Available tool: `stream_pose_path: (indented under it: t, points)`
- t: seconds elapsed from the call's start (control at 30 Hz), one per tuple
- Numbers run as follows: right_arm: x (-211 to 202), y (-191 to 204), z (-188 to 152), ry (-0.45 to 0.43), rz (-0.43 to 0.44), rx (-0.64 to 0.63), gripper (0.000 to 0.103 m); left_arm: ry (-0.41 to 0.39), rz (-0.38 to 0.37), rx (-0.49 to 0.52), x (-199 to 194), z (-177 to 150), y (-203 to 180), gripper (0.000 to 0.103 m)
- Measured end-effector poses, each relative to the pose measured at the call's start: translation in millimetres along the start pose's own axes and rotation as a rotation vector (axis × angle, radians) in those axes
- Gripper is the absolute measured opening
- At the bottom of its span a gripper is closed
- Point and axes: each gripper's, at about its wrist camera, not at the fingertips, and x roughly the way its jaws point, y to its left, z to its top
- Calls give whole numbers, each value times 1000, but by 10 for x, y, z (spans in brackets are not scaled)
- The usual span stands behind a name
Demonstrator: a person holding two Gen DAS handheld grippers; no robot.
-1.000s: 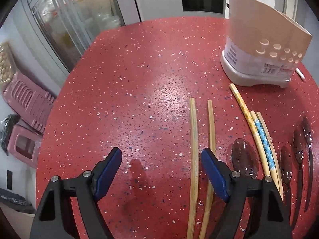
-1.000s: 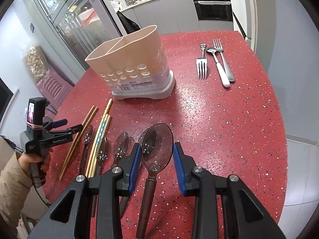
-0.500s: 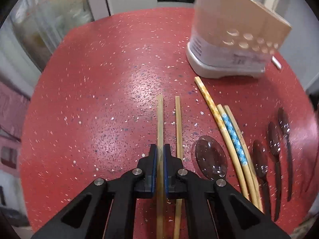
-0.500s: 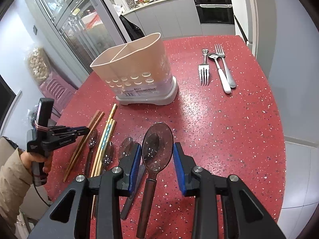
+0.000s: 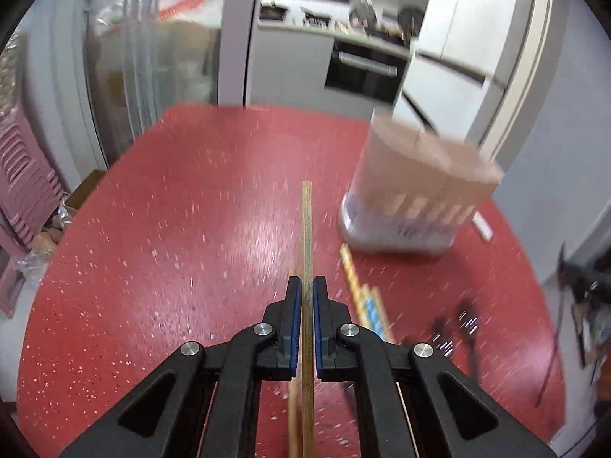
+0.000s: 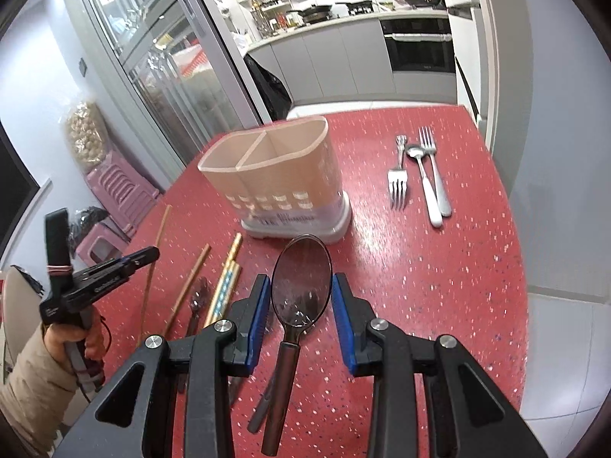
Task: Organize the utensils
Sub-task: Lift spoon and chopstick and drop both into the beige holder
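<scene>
Change: the bamboo chopstick point(image 5: 306, 252), flat on the worktop point(image 5: 191, 229) half a second ago, is now raised off it; the left view is motion-blurred.
Chopstick: centre of the left frame, pointing up-frame, tip free, apparently held along the fingers' axis for end-first insertion.
Left gripper point(image 5: 305, 305): fingers narrow, clamped on the chopstick.
Dark spoon point(image 6: 300, 286): lower centre of the right frame, bowl forward, handle toward the camera.
Right gripper point(image 6: 300, 318): fingers wide on either side of the spoon's bowl; whether they touch it, I cannot tell.
Utensil holder point(image 6: 275, 175): mid-frame, upright, compartments showing nothing inside.
Remaining: patterned chopsticks point(image 6: 225, 286) lower left; forks point(image 6: 397, 175) upper right.
</scene>
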Motion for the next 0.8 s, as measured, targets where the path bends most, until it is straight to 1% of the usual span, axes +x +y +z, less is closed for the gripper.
stream_pose_path:
  t: [0.2,0.37,0.5,0.63,0.8]
  points:
    - [-78,85,217,-49,4,-29,35,-150,-34,-32,-391,355,-124,30]
    - [-90,125,456,-74,5,-47,35,-238,-66,-35,-563,742,-224,30]
    - [-89,125,695,-100,14,-43,35,-292,-81,-36,-567,1071,-358,30]
    - [-94,136,1006,-145,9,-54,35,-351,-88,-26,-526,1403,-501,30]
    - [-16,120,1357,-192,0,-47,35,-405,-82,-25,-370,1665,-646,30]
